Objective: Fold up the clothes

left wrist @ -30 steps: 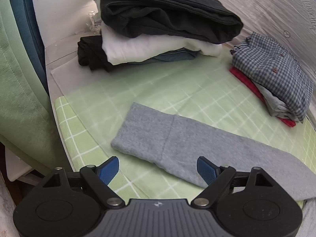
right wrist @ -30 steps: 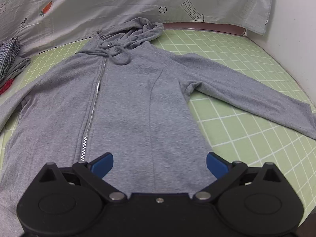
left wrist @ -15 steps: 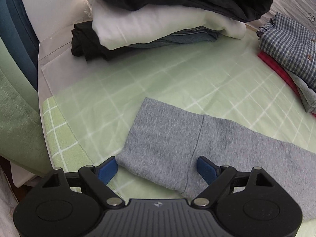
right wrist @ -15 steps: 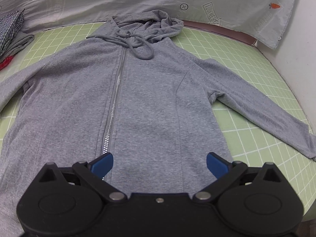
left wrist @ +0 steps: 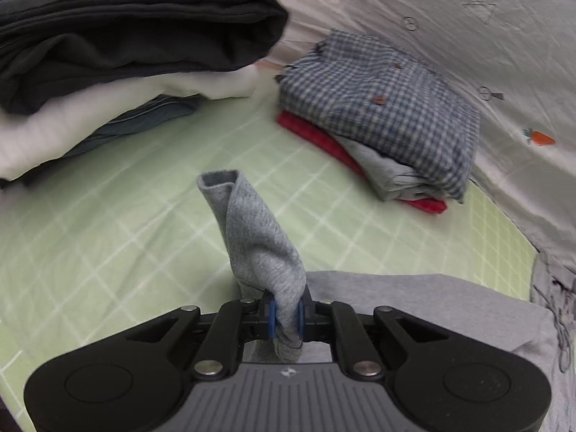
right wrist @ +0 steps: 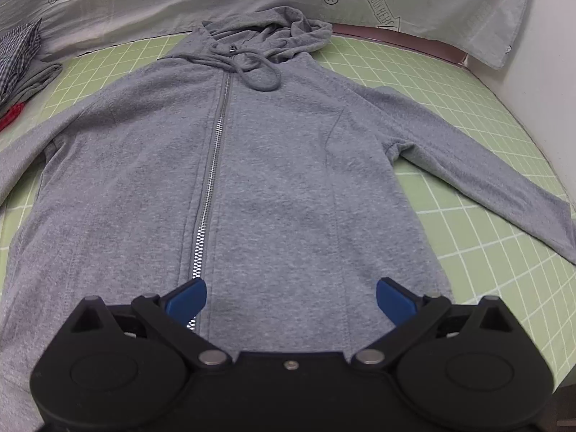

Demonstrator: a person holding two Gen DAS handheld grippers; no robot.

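The left tongs (left wrist: 287,318) were clamped on the cuff of the grey zip-up fleece hoodie (right wrist: 252,165), probably to fold that sleeve inward, while the right tongs (right wrist: 291,297) hung apart at the hem's six o'clock over the garment lying flat on the green checked bed sheet (right wrist: 486,252).

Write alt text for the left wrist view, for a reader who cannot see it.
The left gripper is shut on the cuff of a grey hoodie sleeve, lifted above a green checked sheet. Behind lie two folded stacks: a black garment over white, and a checked shirt over grey and red.
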